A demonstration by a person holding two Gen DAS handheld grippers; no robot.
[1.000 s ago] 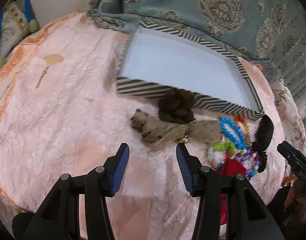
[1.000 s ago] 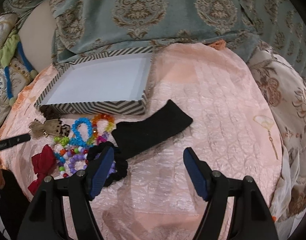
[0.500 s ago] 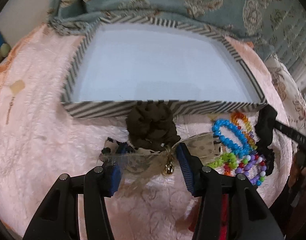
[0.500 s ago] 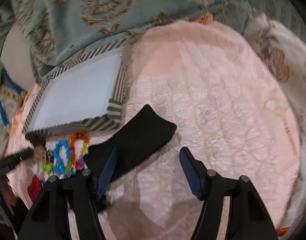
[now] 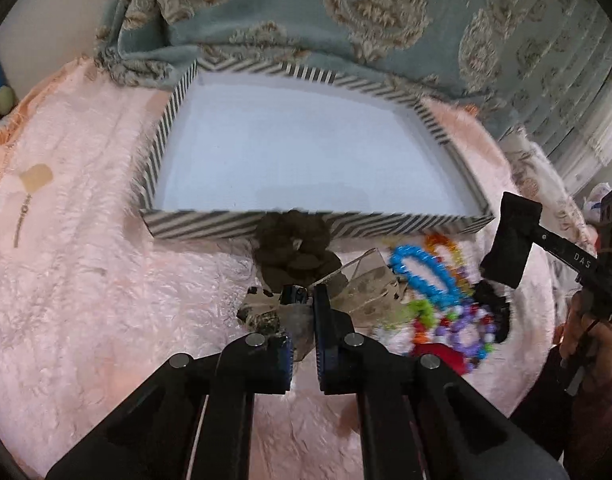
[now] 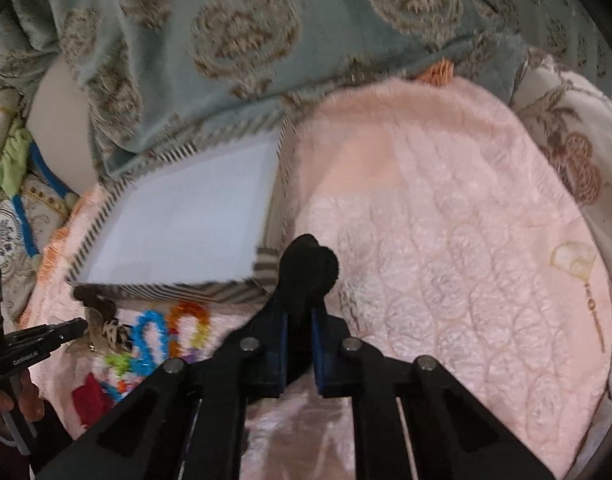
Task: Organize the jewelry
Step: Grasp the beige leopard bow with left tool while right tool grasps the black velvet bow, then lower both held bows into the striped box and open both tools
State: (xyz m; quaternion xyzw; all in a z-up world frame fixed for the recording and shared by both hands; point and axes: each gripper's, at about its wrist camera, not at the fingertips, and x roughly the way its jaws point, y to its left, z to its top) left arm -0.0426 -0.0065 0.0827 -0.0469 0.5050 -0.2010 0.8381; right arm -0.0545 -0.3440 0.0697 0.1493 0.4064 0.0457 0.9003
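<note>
A striped box with a white floor (image 5: 385, 226) lies open on the pink quilt; it also shows in the right wrist view (image 6: 166, 290). My left gripper (image 5: 304, 300) is shut on a beige leopard-print bow (image 5: 357, 288) just in front of the box. A brown scrunchie (image 5: 294, 250) lies against the box's front wall. My right gripper (image 6: 298, 320) is shut on a black headband (image 6: 307, 270), held off the quilt by the box's right corner; the headband also shows in the left wrist view (image 5: 509, 240). Bead bracelets (image 5: 433, 276) and a red bow (image 5: 445, 354) lie to the right of the leopard bow.
A teal patterned blanket (image 5: 345, 20) lies behind the box. The pink quilt (image 6: 445, 220) spreads wide to the right of the box. A black scrunchie (image 5: 491, 300) sits beside the beads. A small printed fan mark (image 5: 36, 178) is on the quilt's left side.
My left gripper moved forward and closed on the leopard bow. My right gripper closed on the black headband and lifted it toward the box's right corner.
</note>
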